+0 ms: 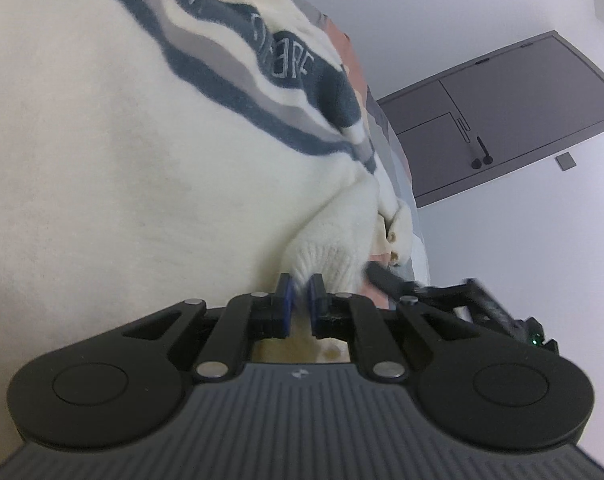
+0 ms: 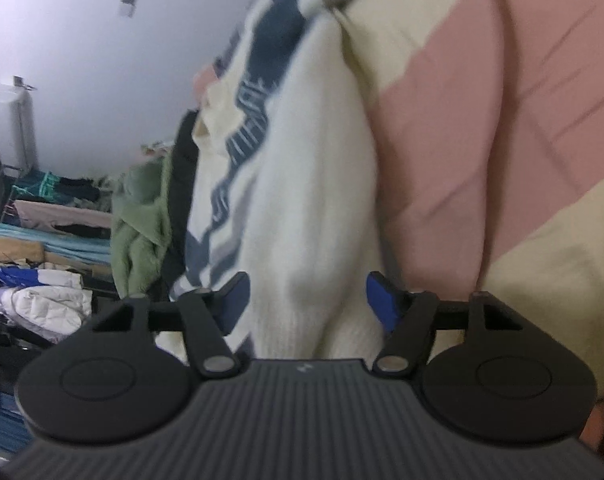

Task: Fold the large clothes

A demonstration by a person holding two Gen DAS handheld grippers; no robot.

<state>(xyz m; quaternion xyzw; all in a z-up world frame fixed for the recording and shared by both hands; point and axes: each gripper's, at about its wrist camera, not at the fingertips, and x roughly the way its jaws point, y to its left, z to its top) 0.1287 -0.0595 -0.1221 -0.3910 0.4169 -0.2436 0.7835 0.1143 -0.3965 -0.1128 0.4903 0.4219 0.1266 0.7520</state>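
Left gripper [image 1: 301,294] pinches the ribbed hem of the fluffy cream knitted sweater [image 1: 142,152] with dark blue and grey wavy stripes. Right gripper [image 2: 307,300] stands half wide, its blue pads straddling a cream fold without pressing. Sweater lies on the pink-and-yellow patchwork quilt [image 2: 482,128]. Beyond, a grey door [image 1: 502,120].

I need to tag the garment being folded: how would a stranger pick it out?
On the pink and cream bedcover lies a fluffy cream knit sweater. Wavy navy and grey bands with pale lettering cross it, unlike the green fleece beyond.
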